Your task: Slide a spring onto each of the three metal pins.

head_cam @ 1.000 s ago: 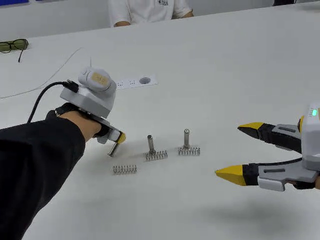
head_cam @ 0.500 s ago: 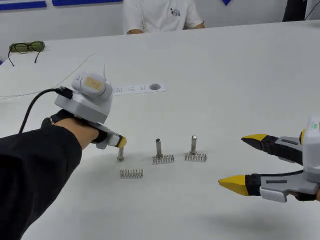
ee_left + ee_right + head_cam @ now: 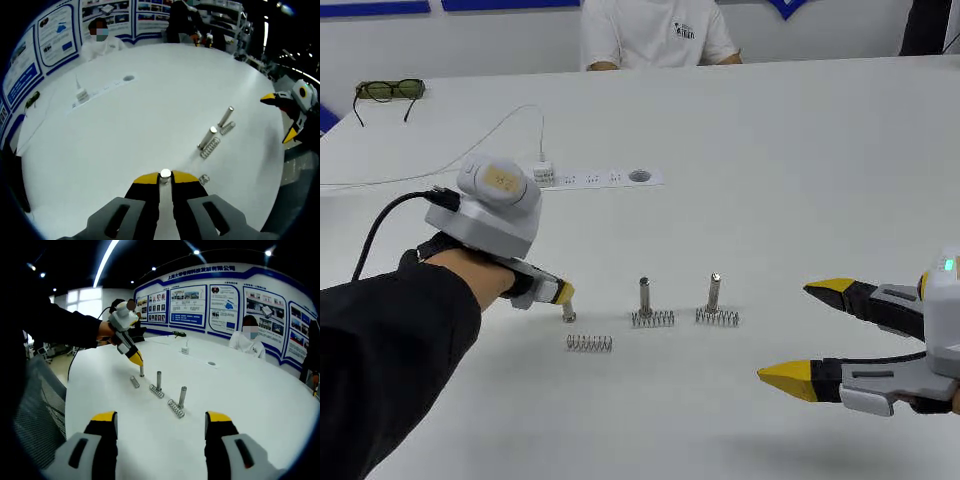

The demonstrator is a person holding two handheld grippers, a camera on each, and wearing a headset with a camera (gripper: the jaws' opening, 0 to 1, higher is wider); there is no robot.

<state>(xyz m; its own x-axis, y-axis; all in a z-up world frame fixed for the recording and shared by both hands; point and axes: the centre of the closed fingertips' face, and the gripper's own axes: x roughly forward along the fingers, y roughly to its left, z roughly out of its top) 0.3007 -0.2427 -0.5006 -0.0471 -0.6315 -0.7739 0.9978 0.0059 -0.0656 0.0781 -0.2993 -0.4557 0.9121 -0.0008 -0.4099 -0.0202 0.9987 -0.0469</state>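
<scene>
My left gripper point(image 3: 563, 292) is shut on a short metal pin point(image 3: 568, 313) that stands upright with its foot on the white table. Its top point(image 3: 165, 174) shows between the yellow tips in the left gripper view. Two more pins point(image 3: 644, 295) point(image 3: 714, 290) stand to the right, each with a spring point(image 3: 653, 319) point(image 3: 717, 317) lying at its base. A third spring point(image 3: 589, 343) lies loose in front of the held pin. My right gripper point(image 3: 808, 332) hovers open at the lower right, well apart from the pins, facing the row point(image 3: 159, 379).
A white power strip point(image 3: 590, 179) with a thin cable lies behind the pins. Dark glasses point(image 3: 388, 90) rest at the far left edge. A person in a white shirt point(image 3: 655, 30) sits at the far side of the table point(image 3: 800, 160).
The left gripper has brought the pin from a tilted, raised pose to upright on the table. The right gripper has stayed open at the lower right. The head camera shifted.
</scene>
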